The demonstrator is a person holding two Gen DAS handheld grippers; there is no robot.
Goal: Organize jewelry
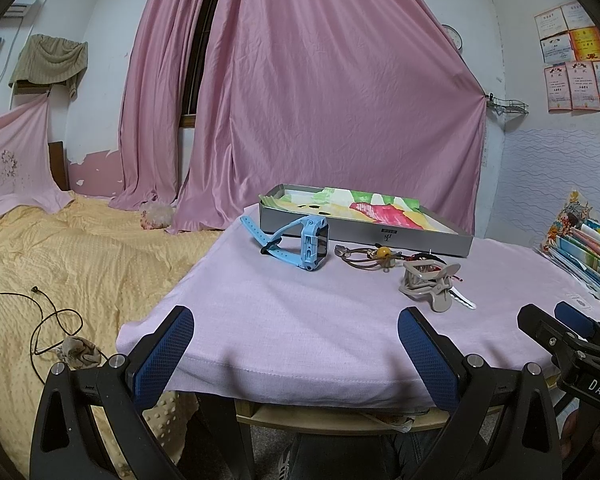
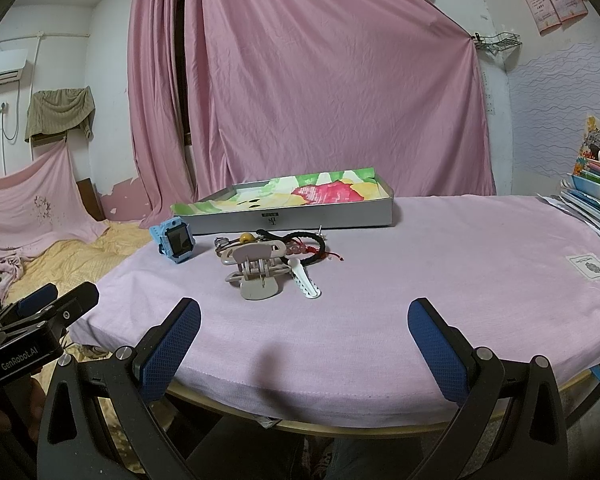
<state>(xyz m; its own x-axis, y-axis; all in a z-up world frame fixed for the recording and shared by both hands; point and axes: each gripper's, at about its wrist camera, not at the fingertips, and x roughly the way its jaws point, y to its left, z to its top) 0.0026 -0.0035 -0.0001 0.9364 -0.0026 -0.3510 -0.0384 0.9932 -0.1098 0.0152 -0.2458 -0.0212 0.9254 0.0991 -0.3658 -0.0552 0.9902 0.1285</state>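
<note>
Pink curtains (image 2: pixel 320 88) behind, yellow bedspread (image 1: pixel 60 248) off to the left, pink-clothed surface (image 2: pixel 440 280) in front. Grey tray (image 2: pixel 300 216) at the far side, lined with bright painted paper, nothing visibly in it: probably the destination for the pieces. Jewelry bunched in a loose row just in front of the tray's near wall, within easy reach of either side. Blue watch (image 1: pixel 308 242) at the left end, propped on its strap. Bead bracelet (image 1: pixel 374 256) beside it, black cord bracelet (image 2: pixel 306 246) tangled with red thread further right. Beige hair clip (image 2: pixel 256 268) nearest, resting over a white strap (image 2: pixel 306 280).

Left claw (image 1: pixel 296 354) at the near edge, jaws spread wide, nothing held. Right claw (image 2: pixel 304 346) likewise wide apart and bare, well short of the pile. Sorting apparently not yet begun; hair clip looks the easiest first pick, being closest and bulkiest.
</note>
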